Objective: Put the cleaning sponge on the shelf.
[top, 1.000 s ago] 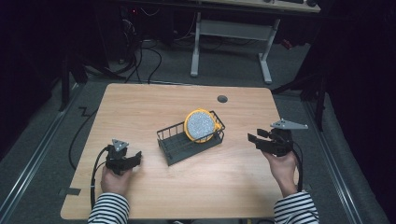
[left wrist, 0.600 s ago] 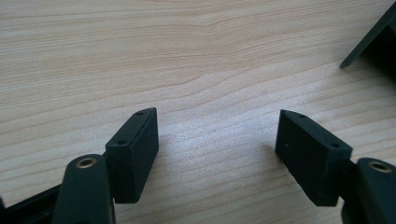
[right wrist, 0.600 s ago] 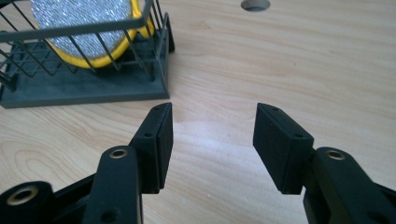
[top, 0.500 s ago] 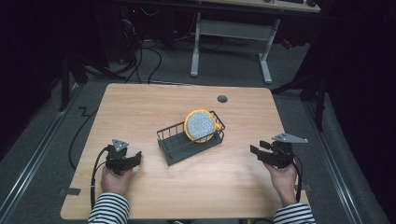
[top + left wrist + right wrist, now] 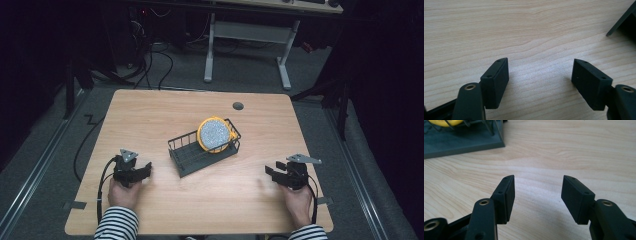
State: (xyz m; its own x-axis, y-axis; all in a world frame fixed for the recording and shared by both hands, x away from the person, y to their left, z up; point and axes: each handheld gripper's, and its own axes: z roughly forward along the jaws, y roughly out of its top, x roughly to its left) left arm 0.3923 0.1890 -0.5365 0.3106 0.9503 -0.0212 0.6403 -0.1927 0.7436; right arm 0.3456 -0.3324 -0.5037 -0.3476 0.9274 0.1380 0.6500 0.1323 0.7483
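Left gripper (image 5: pixel 144 171): held low over the light wooden table (image 5: pixel 150 115), jaws spread wide, nothing between them; bare wood grain beneath.

Right gripper (image 5: pixel 271 171): held low near the table's right edge, jaws likewise parted and empty.

Black wire dish rack on a dark grey tray (image 5: pixel 192 152): lies between the two grippers and farther from the person, well apart from both; ahead and to the right of the left gripper, ahead and to the left of the right one.

Round yellow-rimmed plate with a speckled grey face (image 5: pixel 214 134): stands on edge in the rack's far end, tilted.

Person: striped sleeves (image 5: pixel 116 224) at the near edge, one hand on each gripper.
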